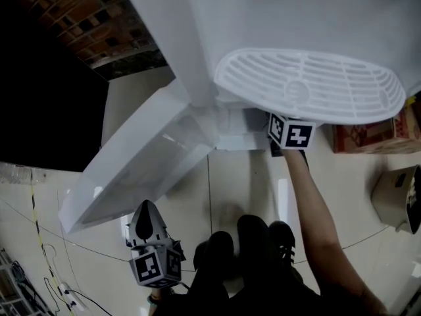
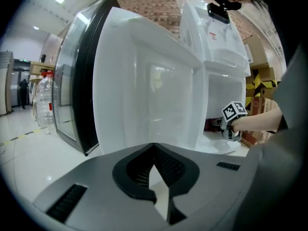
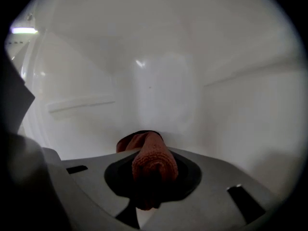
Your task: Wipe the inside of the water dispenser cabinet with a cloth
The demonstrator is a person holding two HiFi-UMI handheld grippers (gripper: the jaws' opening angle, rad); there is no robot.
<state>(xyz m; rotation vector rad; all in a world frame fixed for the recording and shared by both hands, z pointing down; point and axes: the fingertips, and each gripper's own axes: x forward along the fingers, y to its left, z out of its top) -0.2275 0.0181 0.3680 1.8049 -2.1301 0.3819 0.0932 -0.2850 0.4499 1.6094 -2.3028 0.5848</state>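
The white water dispenser point(image 1: 283, 25) stands in front of me, its low cabinet door point(image 1: 141, 170) swung open to the left. My right gripper reaches under the drip tray point(image 1: 309, 84) into the cabinet; in the head view only its marker cube point(image 1: 290, 133) shows. In the right gripper view, the right gripper point(image 3: 147, 141) is shut on a rolled reddish-brown cloth point(image 3: 151, 162), close to the white back wall point(image 3: 163, 90) of the cabinet. The left gripper point(image 1: 147, 210) hangs low at the left, apart from the door. Its jaws point(image 2: 154, 147) meet at the tips with nothing between them.
Cardboard boxes point(image 1: 375, 133) stand right of the dispenser, and another box point(image 1: 398, 199) is nearer me. A glass-fronted cabinet point(image 2: 77, 95) and water bottles point(image 2: 44, 105) are at the left. Cables point(image 1: 52, 282) lie on the tiled floor. The person's shoes point(image 1: 263, 236) are below the cabinet opening.
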